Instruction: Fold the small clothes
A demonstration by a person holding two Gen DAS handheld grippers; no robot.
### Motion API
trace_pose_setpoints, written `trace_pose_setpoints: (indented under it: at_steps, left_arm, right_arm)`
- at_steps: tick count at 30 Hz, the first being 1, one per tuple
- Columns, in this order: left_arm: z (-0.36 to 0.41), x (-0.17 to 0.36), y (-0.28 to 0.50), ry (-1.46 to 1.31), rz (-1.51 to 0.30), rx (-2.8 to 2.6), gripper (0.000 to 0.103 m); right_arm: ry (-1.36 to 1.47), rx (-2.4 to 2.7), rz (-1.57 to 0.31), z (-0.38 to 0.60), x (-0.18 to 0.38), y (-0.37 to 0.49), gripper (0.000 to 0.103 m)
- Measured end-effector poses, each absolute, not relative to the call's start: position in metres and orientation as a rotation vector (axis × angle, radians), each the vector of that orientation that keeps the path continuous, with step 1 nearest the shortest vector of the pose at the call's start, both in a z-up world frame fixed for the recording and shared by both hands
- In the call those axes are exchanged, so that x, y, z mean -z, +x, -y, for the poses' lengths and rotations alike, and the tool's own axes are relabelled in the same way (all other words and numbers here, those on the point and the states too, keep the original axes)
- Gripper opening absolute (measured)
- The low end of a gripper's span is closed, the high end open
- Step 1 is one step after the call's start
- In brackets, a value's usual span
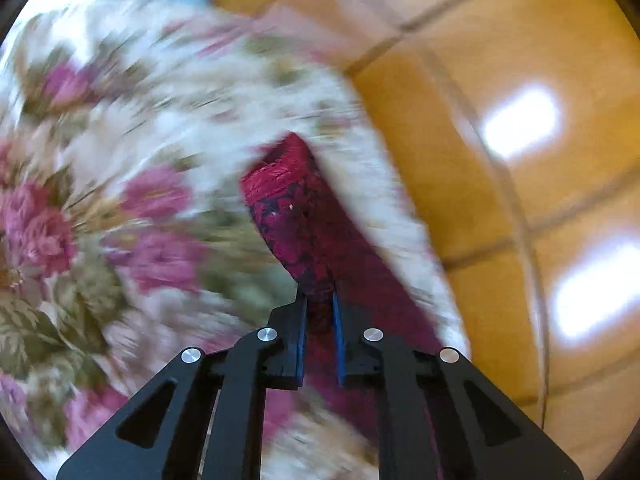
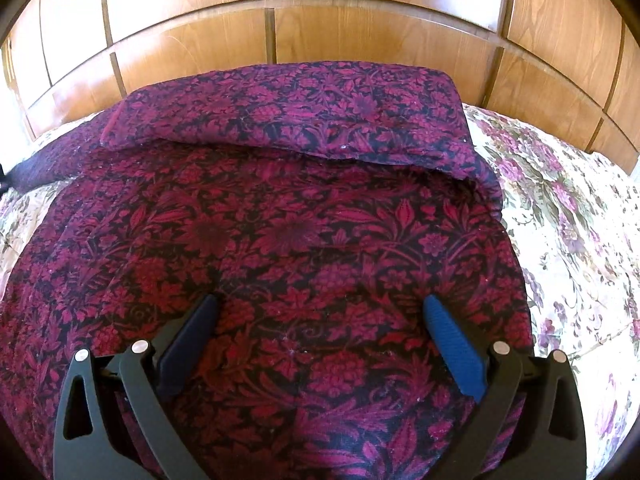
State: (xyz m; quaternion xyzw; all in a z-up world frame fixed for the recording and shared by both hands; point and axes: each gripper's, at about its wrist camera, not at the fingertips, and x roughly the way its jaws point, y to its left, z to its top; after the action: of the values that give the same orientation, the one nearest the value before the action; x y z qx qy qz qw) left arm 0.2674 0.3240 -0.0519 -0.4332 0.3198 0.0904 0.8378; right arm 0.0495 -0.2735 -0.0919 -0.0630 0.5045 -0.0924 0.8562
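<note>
A dark red and black floral garment (image 2: 280, 248) lies spread on the bed, its far part folded over toward me as a band (image 2: 304, 120). My right gripper (image 2: 318, 308) is open, its jaws wide apart just above the garment's near middle. In the blurred left wrist view, my left gripper (image 1: 319, 300) is shut on a bunched corner of the same red garment (image 1: 288, 204) and holds it lifted above the bedspread.
A cream bedspread with pink flowers (image 2: 568, 216) covers the bed; it also shows in the left wrist view (image 1: 120, 184). A glossy wooden panelled headboard (image 2: 320, 28) rises right behind the garment, and is at the right in the left wrist view (image 1: 520, 80).
</note>
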Motion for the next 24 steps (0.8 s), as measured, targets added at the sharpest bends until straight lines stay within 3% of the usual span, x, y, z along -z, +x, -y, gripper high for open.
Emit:
trace_pose_setpoints:
  at_steps: [7, 16, 20, 22, 23, 24]
  left_arm:
    - [-0.179, -0.016, 0.244, -0.573, -0.622, 0.150, 0.010]
    - [0.018, 0.022, 0.232, -0.290, -0.797, 0.429, 0.010]
    - [0.054, 0.046, 0.238, -0.242, -0.881, 0.443, 0.030]
    - [0.056, 0.044, 0.241, -0.220, -0.876, 0.450, 0.054]
    - [0.057, 0.040, 0.234, -0.219, -0.875, 0.455, 0.072]
    - [0.055, 0.036, 0.227, -0.227, -0.861, 0.461, 0.081]
  right_arm:
    - [-0.127, 0.194, -1.058, 0.273, 0.092, 0.049, 0.101]
    - [-0.113, 0.188, -1.053, 0.274, 0.092, 0.048, 0.101]
    - [-0.106, 0.183, -1.051, 0.275, 0.092, 0.048, 0.101]
    - [-0.103, 0.181, -1.051, 0.276, 0.093, 0.047, 0.101]
    - [-0.101, 0.181, -1.051, 0.277, 0.093, 0.047, 0.101]
    - [-0.100, 0.181, -1.053, 0.277, 0.093, 0.047, 0.101]
